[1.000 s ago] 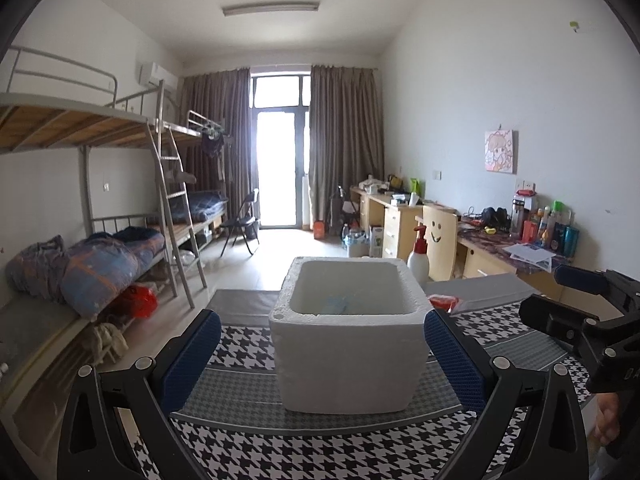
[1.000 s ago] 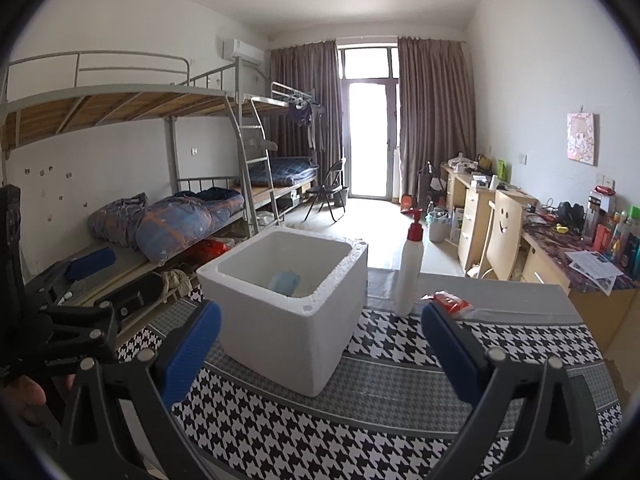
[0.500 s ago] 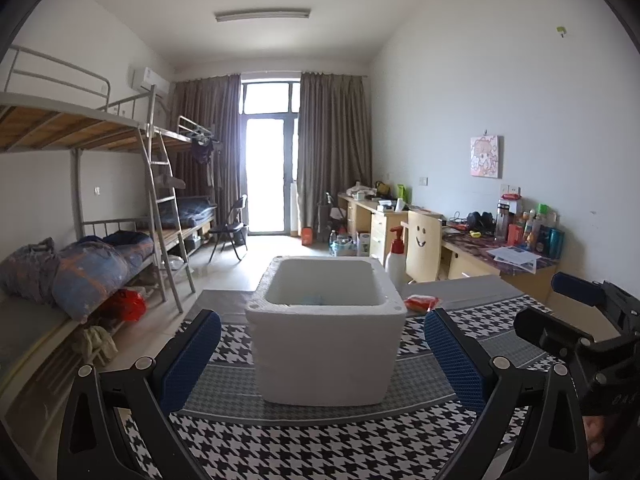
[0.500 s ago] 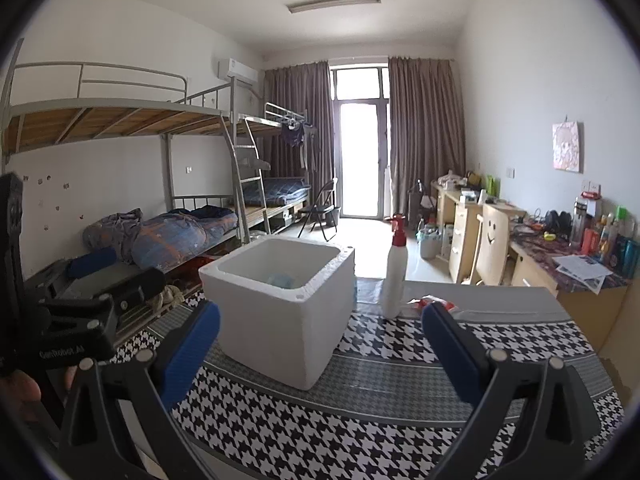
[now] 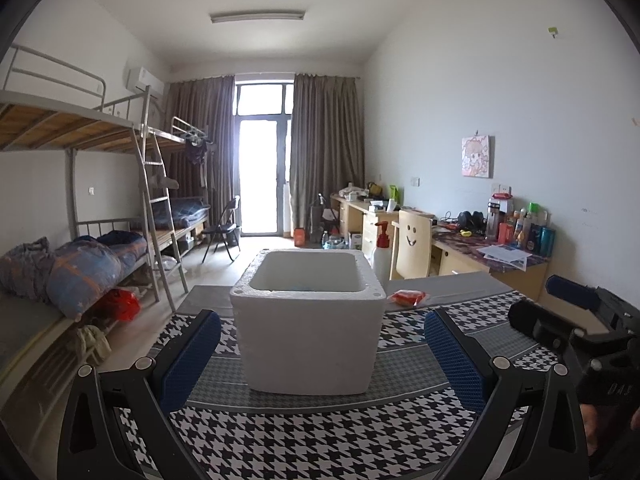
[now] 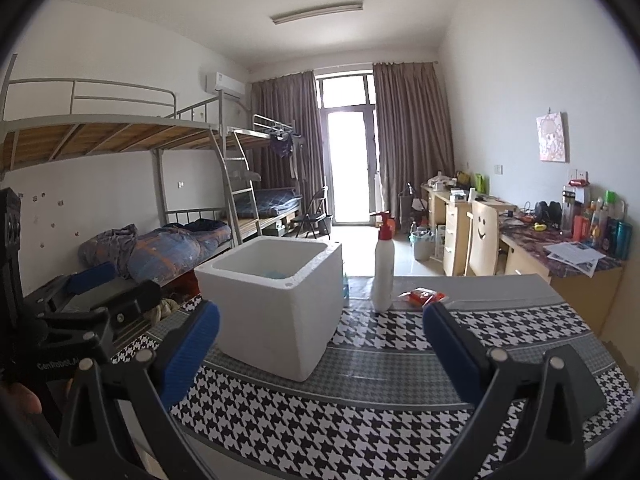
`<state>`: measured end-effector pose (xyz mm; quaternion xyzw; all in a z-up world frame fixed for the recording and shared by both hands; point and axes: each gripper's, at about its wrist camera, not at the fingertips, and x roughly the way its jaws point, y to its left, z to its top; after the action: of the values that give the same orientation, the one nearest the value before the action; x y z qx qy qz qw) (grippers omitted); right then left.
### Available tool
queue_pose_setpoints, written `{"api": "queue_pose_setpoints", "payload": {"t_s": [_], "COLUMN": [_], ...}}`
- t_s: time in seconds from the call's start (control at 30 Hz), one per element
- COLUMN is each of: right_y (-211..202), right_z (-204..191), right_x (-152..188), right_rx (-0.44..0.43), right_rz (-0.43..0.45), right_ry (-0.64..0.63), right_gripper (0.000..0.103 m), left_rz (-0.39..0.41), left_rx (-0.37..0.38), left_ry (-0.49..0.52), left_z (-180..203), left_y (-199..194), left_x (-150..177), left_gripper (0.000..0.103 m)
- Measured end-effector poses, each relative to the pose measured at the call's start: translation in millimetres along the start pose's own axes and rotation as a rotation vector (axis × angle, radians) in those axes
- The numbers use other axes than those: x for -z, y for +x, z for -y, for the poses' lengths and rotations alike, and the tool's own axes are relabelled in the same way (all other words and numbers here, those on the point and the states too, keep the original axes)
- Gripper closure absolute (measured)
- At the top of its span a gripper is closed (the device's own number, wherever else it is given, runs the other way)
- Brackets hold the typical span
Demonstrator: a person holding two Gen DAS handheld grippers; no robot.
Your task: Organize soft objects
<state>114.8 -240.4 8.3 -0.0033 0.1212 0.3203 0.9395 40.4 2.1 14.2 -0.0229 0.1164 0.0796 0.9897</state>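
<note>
Both hand-held grippers wide apart and empty before the foam box.

We see the left hand-held gripper (image 5: 322, 354) and right hand-held gripper (image 6: 320, 354) framing the foam box (image 5: 308, 328) at frame centre on the bench (image 6: 400, 420); something blue (image 6: 276, 273) lies inside, probably stowed; a red packet (image 6: 425, 296) awaits right of it.

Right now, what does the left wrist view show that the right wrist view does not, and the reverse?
Only the left wrist view shows the open left gripper square-on to the white foam box, with the right gripper's black body at its right edge. Only the right wrist view shows the whole white pump bottle with red top, the box's right side wall, and the open right gripper. Both share the box, something blue inside it, the small red packet, and the black-and-white houndstooth cloth.
</note>
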Motion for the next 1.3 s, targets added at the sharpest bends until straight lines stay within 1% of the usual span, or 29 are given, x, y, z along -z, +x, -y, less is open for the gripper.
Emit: {"api": "queue_pose_setpoints", "payload": {"t_s": [0.2, 0.37, 0.53, 0.67, 0.87, 1.3], "right_y": [-3, -5, -5, -5, -6, -9], "right_z": [-4, -4, -2, -3, -8, -6], "right_x": [6, 10, 13, 18, 22, 21], "right_rx": [0.001, -0.011, 0.005, 0.008, 0.01, 0.012], "right_rz": [0.01, 0.017, 0.016, 0.01, 0.01, 0.009], "right_ry": [-0.024, -0.007, -0.004, -0.007, -0.027, -0.016], "right_gripper": [0.001, 0.001, 0.001, 0.001, 0.001, 0.001], "left_rz": [0.007, 0.014, 0.02, 0.017, 0.017, 0.0], "left_rx": [-0.008, -0.026, -0.039, -0.031, -0.04, -0.011], "left_ry": [0.0, -0.005, 0.006, -0.001, 0.005, 0.02], "left_z": [-2, -3, -1, -3, -4, -2], "left_y": [-3, -8, -9, -8, -11, -11], "left_x": [3, 8, 10, 13, 16, 20], "left_gripper": [0.001, 0.001, 0.001, 0.001, 0.001, 0.001]}}
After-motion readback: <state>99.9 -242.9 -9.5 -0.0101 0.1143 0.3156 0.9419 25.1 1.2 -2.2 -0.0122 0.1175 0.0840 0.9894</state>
